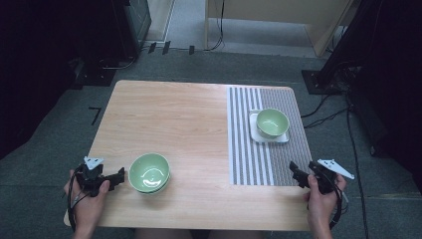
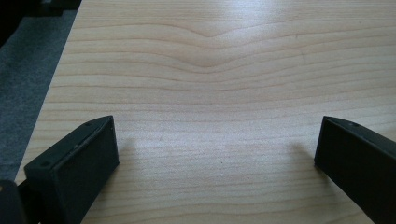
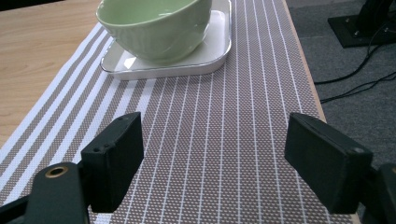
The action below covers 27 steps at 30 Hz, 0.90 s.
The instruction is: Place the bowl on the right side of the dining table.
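Striped placemat (image 1: 268,149) holds tray (image 1: 255,130) bearing empty bowl (image 1: 272,123).

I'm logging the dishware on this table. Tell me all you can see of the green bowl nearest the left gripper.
The green bowl is pale green and glossy, ceramic by its look, round, with a wide open mouth. It stands upright on the bare wooden table near the front edge and looks empty. A second rim line below its edge suggests two stacked bowls, though that is unclear. The left gripper sits just beside it with jaws open; whether they touch cannot be told.
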Available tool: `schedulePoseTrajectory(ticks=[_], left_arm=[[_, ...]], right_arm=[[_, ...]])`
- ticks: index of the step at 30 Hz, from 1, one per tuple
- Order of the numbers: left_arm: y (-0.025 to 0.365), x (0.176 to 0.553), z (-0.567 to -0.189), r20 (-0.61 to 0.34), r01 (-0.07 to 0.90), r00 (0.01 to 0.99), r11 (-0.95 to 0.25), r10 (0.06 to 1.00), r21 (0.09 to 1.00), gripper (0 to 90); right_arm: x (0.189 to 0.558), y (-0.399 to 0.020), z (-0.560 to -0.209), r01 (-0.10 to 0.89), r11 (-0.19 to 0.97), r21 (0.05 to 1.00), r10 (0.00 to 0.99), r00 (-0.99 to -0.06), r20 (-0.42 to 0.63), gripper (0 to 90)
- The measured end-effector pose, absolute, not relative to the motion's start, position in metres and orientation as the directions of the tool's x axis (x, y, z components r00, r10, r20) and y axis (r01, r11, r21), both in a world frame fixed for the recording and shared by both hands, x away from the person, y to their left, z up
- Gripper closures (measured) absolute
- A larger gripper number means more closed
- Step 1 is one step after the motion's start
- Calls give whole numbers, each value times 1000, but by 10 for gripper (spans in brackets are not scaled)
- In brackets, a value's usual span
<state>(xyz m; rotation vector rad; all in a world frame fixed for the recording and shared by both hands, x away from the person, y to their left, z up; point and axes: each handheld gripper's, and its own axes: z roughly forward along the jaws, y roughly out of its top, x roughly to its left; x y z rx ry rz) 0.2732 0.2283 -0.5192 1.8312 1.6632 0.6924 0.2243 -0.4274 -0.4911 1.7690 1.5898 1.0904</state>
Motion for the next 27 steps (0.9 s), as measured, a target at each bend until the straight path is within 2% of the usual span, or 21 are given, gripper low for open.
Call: schedulePoseTrajectory(ticks=[27], left_arm=[[228,273,-519,3,703,95,-69,995,707,0]], right_arm=[[200,-442,-504,574,-183,798,978,23,208,201]])
